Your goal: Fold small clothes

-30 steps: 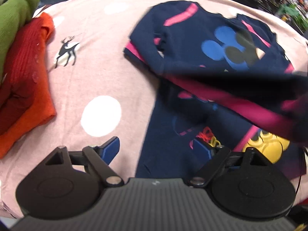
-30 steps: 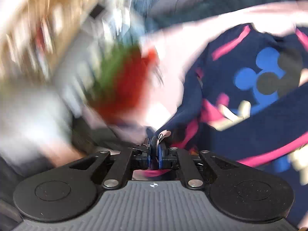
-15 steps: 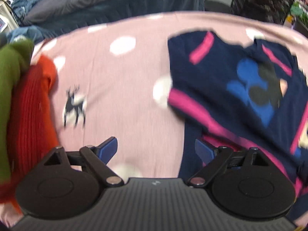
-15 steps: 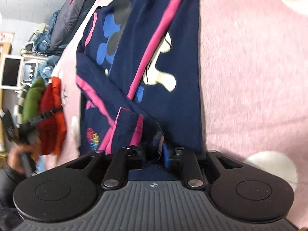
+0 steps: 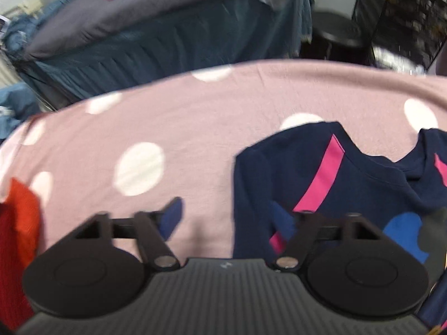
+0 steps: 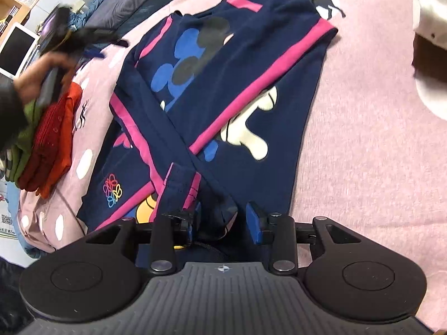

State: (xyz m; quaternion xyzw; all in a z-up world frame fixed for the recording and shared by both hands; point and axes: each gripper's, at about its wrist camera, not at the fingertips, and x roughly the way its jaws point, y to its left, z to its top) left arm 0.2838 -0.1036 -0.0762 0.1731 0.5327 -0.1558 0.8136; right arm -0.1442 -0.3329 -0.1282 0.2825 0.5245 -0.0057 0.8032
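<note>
A navy child's sweater (image 6: 237, 89) with pink stripes and a cartoon mouse print lies on the pink dotted blanket (image 6: 363, 139), both sleeves folded across its front. My right gripper (image 6: 225, 217) is open, its jaws standing either side of a navy sleeve cuff (image 6: 223, 209) at the sweater's near edge. My left gripper (image 5: 229, 217) is open and empty, held above the blanket at the sweater's shoulder (image 5: 307, 173). The left gripper also shows in the right wrist view (image 6: 69, 39), held in a hand.
A stack of folded red, orange and green clothes (image 6: 42, 139) sits at the blanket's left edge, also in the left wrist view (image 5: 16, 223). A bed with dark covers (image 5: 139, 33) and a black stool (image 5: 335, 33) stand behind. A white garment (image 6: 433, 14) lies at far right.
My right gripper has opened and let go of the sleeve it carried across the sweater. My left gripper has lifted and moved toward the sweater's shoulder.
</note>
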